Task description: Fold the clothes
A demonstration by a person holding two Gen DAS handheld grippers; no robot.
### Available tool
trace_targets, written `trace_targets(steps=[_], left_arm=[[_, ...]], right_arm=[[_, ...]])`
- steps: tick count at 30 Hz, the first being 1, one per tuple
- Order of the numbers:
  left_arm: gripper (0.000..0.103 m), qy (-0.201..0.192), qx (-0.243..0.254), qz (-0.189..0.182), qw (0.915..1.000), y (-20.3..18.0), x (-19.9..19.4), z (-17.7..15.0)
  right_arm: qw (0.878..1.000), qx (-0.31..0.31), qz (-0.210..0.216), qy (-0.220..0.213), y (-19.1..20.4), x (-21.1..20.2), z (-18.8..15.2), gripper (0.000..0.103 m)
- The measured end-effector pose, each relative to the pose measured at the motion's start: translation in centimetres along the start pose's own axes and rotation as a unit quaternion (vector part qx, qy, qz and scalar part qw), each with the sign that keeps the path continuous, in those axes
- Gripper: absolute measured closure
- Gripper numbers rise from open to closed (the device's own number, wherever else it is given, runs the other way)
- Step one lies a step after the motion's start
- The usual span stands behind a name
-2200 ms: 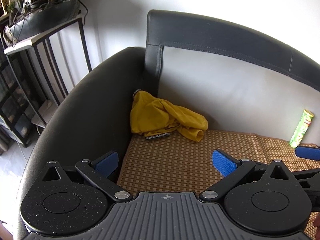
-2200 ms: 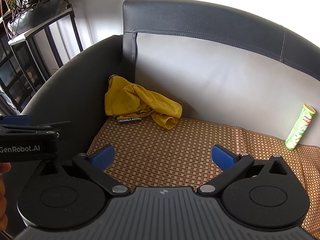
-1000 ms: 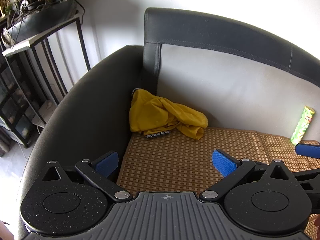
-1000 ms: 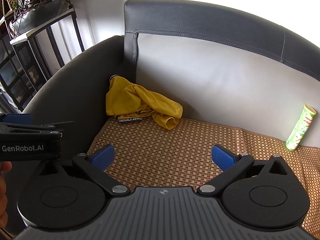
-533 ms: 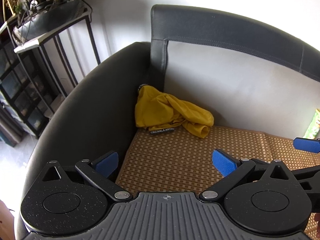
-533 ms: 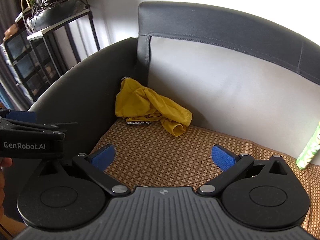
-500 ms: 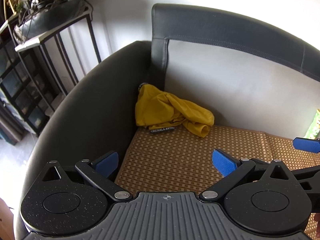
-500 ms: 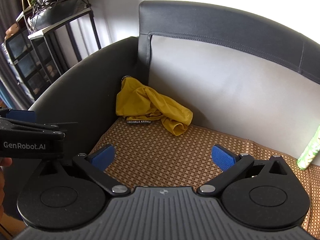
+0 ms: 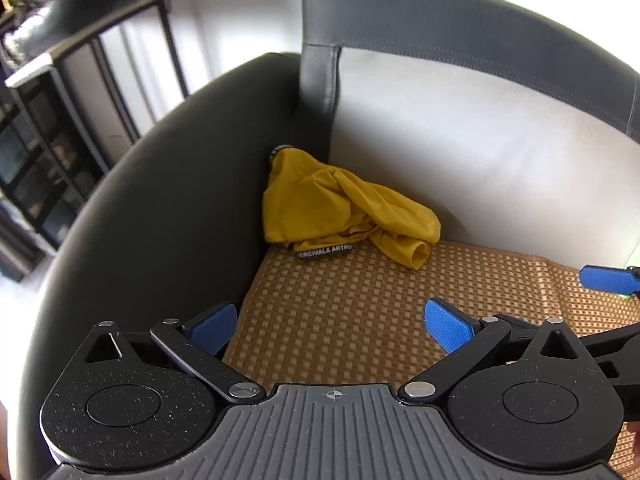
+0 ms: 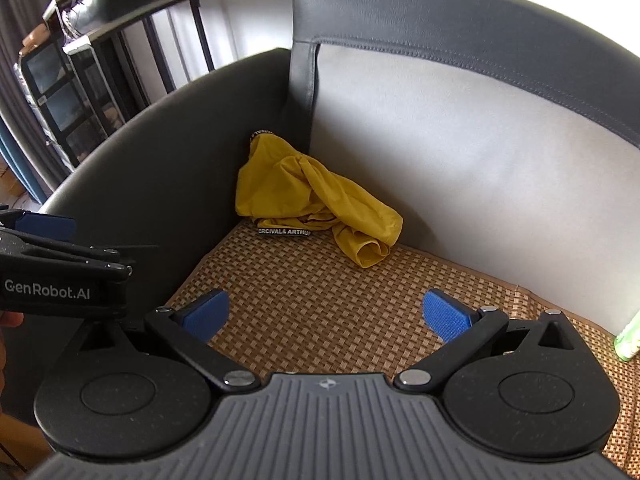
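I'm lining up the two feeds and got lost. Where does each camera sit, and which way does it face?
Left wrist: on the left gripper, looking along its open blue fingers toward the sofa corner; the right gripper's blue fingertip shows at the right edge.
Right wrist: on the right gripper, open, facing the same corner; the left gripper crosses at the left edge.
Shared: the crumpled yellow garment on the woven mat, against the dark armrest.
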State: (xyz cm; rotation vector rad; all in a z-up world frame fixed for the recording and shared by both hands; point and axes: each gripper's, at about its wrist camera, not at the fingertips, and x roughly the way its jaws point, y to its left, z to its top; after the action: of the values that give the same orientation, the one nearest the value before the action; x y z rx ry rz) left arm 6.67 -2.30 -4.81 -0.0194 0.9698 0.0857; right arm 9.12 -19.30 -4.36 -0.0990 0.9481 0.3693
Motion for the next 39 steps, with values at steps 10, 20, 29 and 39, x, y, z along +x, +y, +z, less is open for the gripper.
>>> trace_targets(steps=[10, 20, 29, 39], left_arm=[[0.0, 0.037, 0.02, -0.028, 0.9987, 3.7, 14.4, 2.7], [0.0, 0.044, 0.014, -0.031, 0.9984, 4.8, 21.9, 4.7], [0.0, 0.045, 0.01, -0.029, 0.9985, 5.1, 26.8, 6.1], [0.0, 0.042, 0.064, 0.0, 0.9971, 4.3, 31.3, 6.2]], right_arm=[[0.999, -0.008, -0.041, 0.031, 0.4, 11.6, 2.0, 0.0], [0.998, -0.032, -0.046, 0.027, 0.1, 21.0, 3.6, 0.0], [0.997, -0.039, -0.056, 0.034, -1.3, 26.1, 4.7, 0.0], [0.993, -0.067, -0.09, 0.03, -2.7, 30.0, 4.9, 0.0]])
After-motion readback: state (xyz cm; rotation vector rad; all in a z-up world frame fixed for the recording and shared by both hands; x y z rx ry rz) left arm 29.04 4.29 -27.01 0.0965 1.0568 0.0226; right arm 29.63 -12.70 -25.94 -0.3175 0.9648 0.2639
